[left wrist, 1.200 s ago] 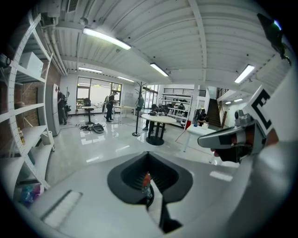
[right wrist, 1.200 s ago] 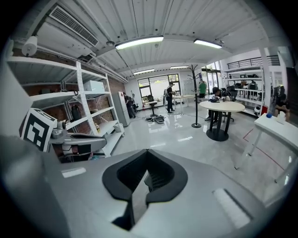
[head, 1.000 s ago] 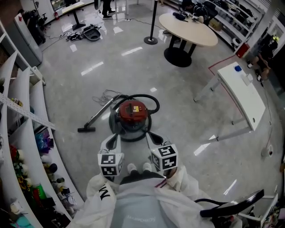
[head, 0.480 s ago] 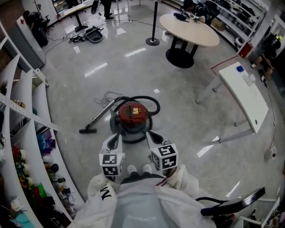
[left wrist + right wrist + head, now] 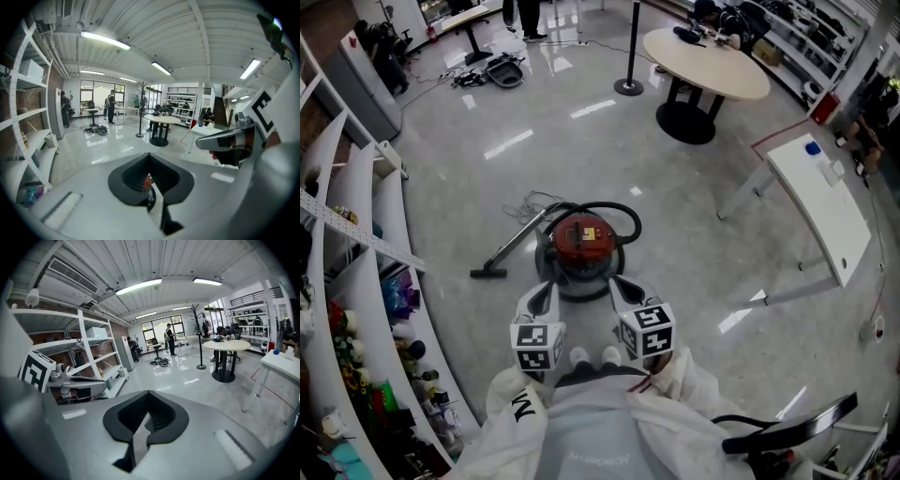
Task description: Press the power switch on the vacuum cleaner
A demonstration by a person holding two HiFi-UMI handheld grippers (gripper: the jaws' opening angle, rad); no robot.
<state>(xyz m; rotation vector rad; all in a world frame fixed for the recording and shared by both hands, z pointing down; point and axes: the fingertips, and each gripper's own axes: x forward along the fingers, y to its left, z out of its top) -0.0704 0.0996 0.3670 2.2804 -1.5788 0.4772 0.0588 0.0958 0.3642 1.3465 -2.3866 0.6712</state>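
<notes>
The vacuum cleaner is a round red canister on a black base, standing on the grey floor just ahead of my feet. Its black hose loops behind it, and the wand runs left to a floor nozzle. My left gripper hovers at the canister's near left and my right gripper at its near right, both apart from it. Both are shut with nothing held. In the left gripper view a sliver of the red vacuum cleaner shows below the left gripper. The right gripper view shows only floor there.
White shelving with small goods lines the left side. A white table stands at the right, a round table at the back, a post stand beside it. A black chair is near my right.
The view has drifted slightly, so the vacuum sits a little lower and to the right in frame. Both grippers hold the same place and stay shut.
</notes>
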